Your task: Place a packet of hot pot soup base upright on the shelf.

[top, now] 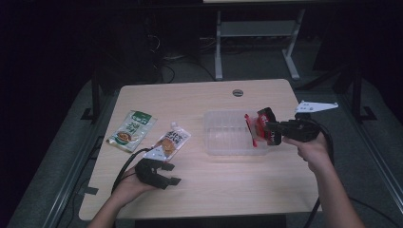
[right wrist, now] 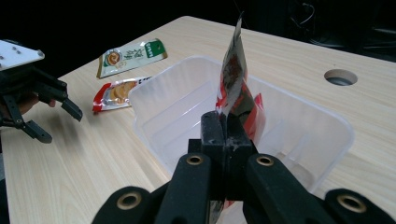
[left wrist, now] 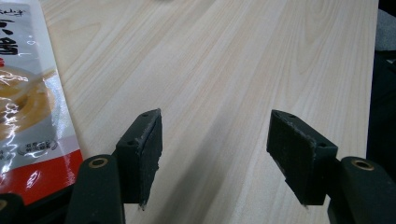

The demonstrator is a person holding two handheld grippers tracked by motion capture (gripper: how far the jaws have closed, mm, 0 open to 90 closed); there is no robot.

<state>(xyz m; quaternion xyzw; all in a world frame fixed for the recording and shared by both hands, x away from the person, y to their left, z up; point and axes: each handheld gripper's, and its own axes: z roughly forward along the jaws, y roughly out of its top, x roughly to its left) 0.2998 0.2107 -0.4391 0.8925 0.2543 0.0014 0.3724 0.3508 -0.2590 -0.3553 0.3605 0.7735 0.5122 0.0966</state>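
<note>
Three sachets in play. Nearest, the left hand-held gripper point(top: 167, 174) rests on the tabletop point(top: 228, 180), jaws apart and empty. Two sachets remain unpacked: orange sachet point(top: 170, 141), green sachet point(top: 131, 129). Farther right, the right hand-held gripper point(right wrist: 226, 127) pinches the red sachet point(right wrist: 235, 84) over the clear tray point(right wrist: 187, 84), unreleased.

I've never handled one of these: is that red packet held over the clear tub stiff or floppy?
Probably floppy: the red packet stands on edge only because the right tongs pinch its lower end, and its top curls slightly. It looks thin and light. Its glossy film may be slippery, so released, it would likely flop flat into the clear tub.
</note>
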